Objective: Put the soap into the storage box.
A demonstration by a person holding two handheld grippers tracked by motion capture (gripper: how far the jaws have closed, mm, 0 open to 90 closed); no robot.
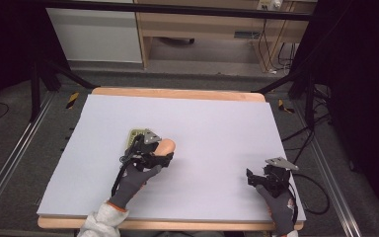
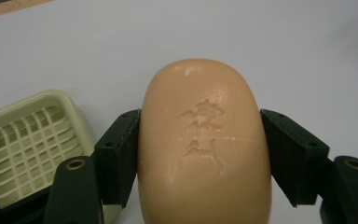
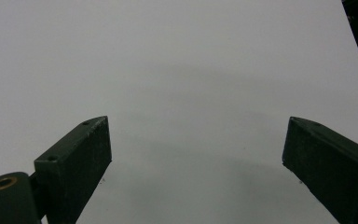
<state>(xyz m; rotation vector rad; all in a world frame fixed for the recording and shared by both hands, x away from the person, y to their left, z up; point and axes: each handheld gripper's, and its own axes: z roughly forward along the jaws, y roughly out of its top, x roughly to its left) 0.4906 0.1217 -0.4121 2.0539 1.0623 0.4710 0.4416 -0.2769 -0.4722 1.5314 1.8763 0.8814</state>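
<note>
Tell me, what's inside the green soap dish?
The soap dish looks empty: just its slatted grid floor. The near corner hides behind the left gripper, which squeezes the soap bar beside the dish, not in it.

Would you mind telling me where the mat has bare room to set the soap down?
The white mat is bare between the two grippers, along its far edge, and ahead of the right gripper. It is crowded only at the left, where the left gripper holds the soap beside the green soap dish.

Unreadable embossed characters on soap
</note>
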